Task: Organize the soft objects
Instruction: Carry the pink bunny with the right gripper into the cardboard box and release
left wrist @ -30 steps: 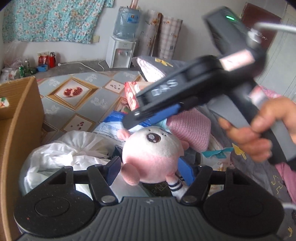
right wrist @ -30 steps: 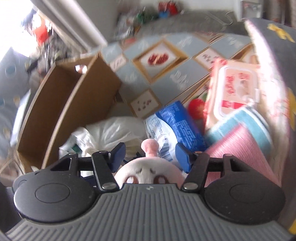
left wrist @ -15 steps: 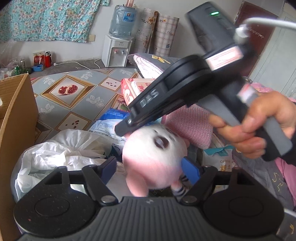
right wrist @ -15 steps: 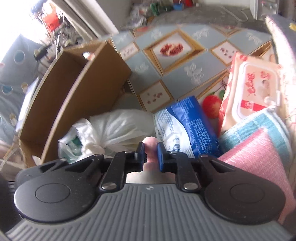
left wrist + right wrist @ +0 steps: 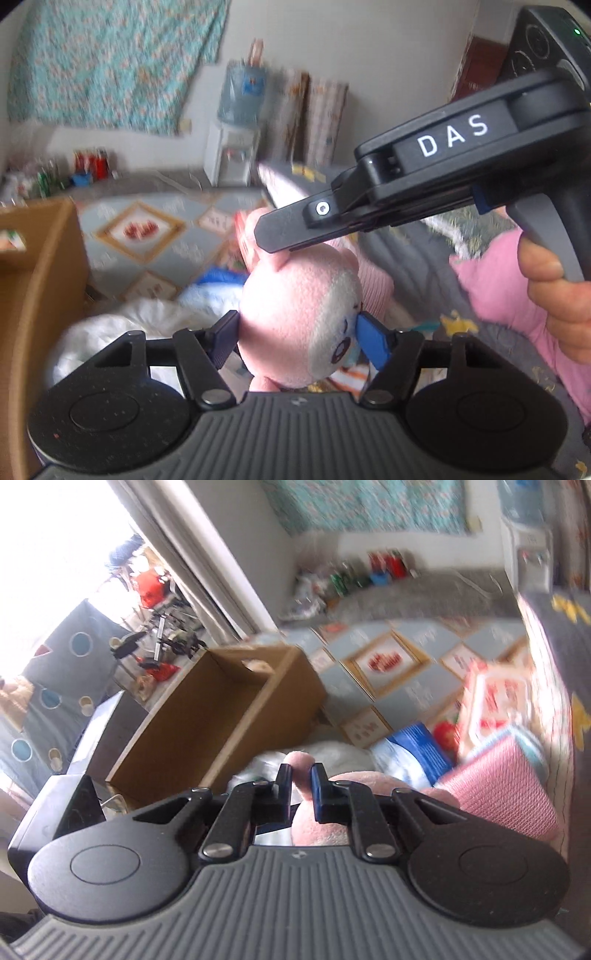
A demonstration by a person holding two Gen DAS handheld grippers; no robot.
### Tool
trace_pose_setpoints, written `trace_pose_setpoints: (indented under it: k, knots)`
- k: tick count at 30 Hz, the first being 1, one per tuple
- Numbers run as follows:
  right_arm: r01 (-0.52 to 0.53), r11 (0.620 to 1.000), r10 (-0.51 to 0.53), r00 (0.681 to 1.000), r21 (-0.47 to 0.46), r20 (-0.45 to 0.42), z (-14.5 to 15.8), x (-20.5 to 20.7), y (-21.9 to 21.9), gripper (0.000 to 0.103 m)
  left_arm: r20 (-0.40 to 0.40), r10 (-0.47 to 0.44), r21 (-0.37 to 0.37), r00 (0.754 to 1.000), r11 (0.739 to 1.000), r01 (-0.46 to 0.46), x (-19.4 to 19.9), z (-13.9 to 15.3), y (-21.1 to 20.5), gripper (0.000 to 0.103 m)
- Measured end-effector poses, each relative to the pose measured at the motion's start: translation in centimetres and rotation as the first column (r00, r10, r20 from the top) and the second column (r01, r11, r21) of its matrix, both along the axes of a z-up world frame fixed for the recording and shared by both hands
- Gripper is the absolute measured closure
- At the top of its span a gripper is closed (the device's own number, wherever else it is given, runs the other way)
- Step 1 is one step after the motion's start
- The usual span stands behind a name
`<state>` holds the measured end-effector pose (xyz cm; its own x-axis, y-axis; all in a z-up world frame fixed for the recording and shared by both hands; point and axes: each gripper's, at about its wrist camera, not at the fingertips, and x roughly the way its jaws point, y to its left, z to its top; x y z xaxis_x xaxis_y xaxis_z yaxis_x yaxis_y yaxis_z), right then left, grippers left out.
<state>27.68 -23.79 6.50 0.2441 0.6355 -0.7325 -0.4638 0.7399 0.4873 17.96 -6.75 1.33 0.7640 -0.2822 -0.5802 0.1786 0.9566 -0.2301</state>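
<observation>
Both grippers clamping round pink plush

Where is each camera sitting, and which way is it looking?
Left wrist: on the left gripper, facing the pink plush toy its pads squeeze; the right gripper and a hand show.
Right wrist: on the right gripper, facing the cardboard box; it pinches the toy's ear.
Both see toy, box, patterned floor.

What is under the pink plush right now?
Under the plush, in the left wrist view, a white bag and a blue packet show blurred. The plush and gripper bodies cover whatever lies directly below.
</observation>
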Motion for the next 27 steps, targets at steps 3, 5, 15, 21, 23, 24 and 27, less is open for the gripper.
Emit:
trace_pose_setpoints:
  k: [3,5,15,21,23,24,27]
  knots:
    - [-0.036,0.999,0.034,0.997,0.026,0.070,3.5,-1.4,1.7,0.093,0.077,0.043,0.018,0.996,0.999,-0.044,-2.2,2.6,1.2,0.033]
    - [-0.066,0.997,0.061,0.992,0.046,0.107,5.6,-2.0,3.4,0.093,0.112,0.079,0.029,0.991,0.996,-0.083,-3.6,4.1,2.4,0.033]
    - [-0.238,0.953,0.216,0.968,0.186,0.127,9.2,-0.1,17.6,0.093,0.160,0.344,0.063,0.925,0.932,-0.357,-7.1,7.9,12.4,0.032]
    - [-0.290,0.937,0.293,0.956,0.195,0.018,4.4,3.6,27.4,0.093,0.078,0.478,0.054,0.875,0.874,-0.483,-4.4,5.5,18.1,0.013]
    - [-0.297,0.939,0.308,0.951,0.175,-0.038,1.3,4.9,30.4,0.093,0.014,0.509,0.057,0.861,0.859,-0.508,-3.2,3.6,20.2,0.013]
    - [-0.299,0.941,0.313,0.947,0.161,-0.067,-0.3,5.6,31.7,0.093,-0.023,0.521,0.059,0.853,0.853,-0.519,-2.6,2.5,21.1,0.013]
    - [-0.302,0.947,0.316,0.938,0.109,-0.143,-5.3,7.0,35.3,0.093,-0.119,0.559,0.051,0.820,0.828,-0.558,-1.7,-0.2,24.0,0.014]
